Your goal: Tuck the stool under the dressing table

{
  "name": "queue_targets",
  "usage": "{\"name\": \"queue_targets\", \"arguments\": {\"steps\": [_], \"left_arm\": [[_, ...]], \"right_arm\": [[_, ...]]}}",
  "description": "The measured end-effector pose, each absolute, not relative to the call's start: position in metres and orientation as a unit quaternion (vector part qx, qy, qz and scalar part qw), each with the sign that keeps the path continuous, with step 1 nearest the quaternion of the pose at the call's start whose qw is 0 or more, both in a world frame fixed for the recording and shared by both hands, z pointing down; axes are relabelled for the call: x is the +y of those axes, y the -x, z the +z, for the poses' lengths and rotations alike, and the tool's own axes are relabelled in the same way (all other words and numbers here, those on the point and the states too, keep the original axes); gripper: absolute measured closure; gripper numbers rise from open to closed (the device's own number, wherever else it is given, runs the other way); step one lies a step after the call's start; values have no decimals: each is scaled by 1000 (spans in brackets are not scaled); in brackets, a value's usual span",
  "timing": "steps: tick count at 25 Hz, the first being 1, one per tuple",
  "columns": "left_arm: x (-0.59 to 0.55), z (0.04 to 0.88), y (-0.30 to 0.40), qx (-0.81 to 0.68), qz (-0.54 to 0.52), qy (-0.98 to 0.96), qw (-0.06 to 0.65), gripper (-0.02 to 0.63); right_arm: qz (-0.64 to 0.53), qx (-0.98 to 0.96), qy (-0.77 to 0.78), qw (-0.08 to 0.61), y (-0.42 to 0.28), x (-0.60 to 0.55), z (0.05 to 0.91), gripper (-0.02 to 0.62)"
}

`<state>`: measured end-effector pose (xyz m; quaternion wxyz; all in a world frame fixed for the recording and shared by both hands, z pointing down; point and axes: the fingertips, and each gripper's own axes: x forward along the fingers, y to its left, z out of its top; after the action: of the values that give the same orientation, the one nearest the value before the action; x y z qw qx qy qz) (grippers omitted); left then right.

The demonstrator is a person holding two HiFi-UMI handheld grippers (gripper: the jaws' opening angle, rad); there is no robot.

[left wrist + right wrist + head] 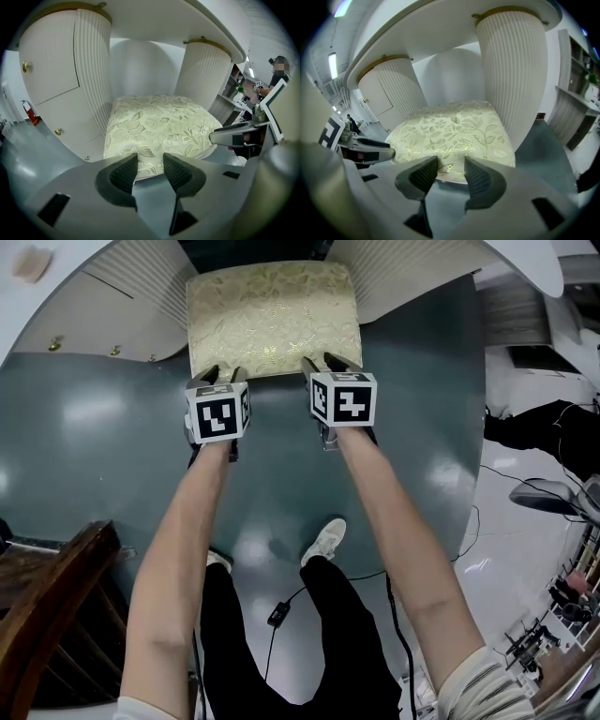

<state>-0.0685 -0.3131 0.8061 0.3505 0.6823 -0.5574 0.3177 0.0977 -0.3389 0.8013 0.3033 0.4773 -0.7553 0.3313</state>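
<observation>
Arms reach out over the grey floor (pixel 281 484). The left gripper (pixel 222 374) and right gripper (pixel 323 363) each have jaws slightly apart, holding nothing, tips at the near edge of the stool (pixel 272 315). It stands between the ribbed pedestals (pixel 513 70) of the table (pixel 154 18), partly under its top

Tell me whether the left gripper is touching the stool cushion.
Cannot tell. In the left gripper view the open left gripper overlaps the near edge of the stool cushion, but neither contact nor gap shows plainly.
</observation>
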Motion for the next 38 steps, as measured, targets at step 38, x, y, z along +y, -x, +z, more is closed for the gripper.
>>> {"name": "queue_targets", "arguments": {"steps": [38], "left_arm": [[-318,778,74,-573,281,-708,303,443]], "right_arm": [[271,-773,-499,283,-91,-339,772,513]]}}
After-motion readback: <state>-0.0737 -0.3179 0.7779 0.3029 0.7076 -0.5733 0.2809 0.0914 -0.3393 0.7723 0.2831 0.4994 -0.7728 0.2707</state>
